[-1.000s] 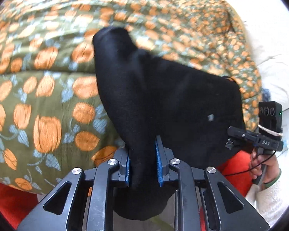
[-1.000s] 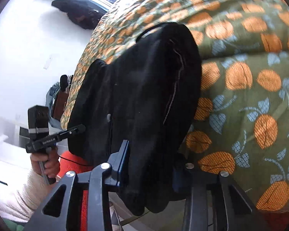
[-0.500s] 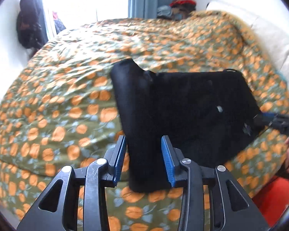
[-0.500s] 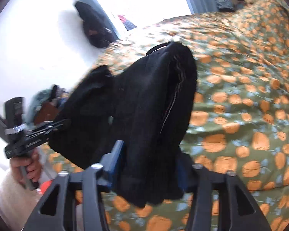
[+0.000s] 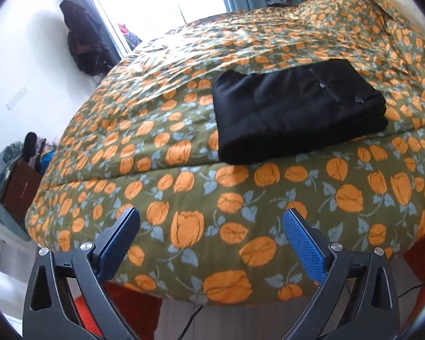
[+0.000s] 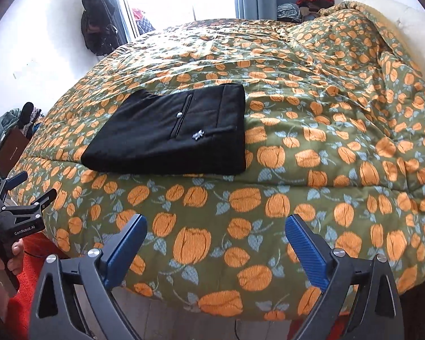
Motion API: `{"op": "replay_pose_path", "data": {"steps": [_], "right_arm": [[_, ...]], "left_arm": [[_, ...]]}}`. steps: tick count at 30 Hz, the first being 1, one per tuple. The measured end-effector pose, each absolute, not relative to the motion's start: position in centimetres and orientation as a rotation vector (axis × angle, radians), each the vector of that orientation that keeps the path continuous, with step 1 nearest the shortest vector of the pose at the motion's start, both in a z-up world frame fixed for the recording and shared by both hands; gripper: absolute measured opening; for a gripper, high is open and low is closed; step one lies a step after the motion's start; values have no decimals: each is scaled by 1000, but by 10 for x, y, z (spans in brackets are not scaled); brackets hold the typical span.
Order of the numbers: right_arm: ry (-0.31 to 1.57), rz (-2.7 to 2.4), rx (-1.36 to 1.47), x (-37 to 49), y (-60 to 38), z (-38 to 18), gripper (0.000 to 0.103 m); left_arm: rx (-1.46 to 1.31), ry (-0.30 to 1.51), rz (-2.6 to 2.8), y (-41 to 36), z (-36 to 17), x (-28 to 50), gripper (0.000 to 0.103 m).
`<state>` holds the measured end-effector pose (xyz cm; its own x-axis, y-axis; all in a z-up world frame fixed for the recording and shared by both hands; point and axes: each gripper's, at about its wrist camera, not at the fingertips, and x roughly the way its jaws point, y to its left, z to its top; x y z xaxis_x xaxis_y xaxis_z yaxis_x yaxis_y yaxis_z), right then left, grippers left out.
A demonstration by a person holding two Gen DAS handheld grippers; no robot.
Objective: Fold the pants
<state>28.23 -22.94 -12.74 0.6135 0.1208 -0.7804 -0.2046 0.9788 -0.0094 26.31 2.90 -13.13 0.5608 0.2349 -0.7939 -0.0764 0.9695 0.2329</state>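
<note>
I've just let both tongs spring wide, left tongs (image 5: 211, 226) and right tongs (image 6: 215, 231) empty and pulled back off the black pants (image 5: 294, 107), which now lie folded near the bed's (image 5: 184, 192) front edge, so I judge the folding done.

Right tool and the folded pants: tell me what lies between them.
Only bare floral quilt. In the right wrist view, nothing sits between the open right tool and the black pants folded on the bed; the left wrist view shows the same bare stretch.

open bedspread (image 6: 311, 147) all around folded pants (image 6: 170, 136), nothing in the way
</note>
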Motion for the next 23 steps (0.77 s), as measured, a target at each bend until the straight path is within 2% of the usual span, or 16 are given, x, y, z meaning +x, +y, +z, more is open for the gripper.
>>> {"op": "replay_pose_path", "data": {"steps": [5,13,23], "right_arm": [[874,158,-141,248,-214,-126,97],[839,161,-177,232,-194,-109,97],[826,160,-173,227,-190,-106,97]], "left_arm": [[90,1046,141,33,-122,245,101],[88,972,125,28,-87,236,101],[59,961,125,30,-87,228,102]]}}
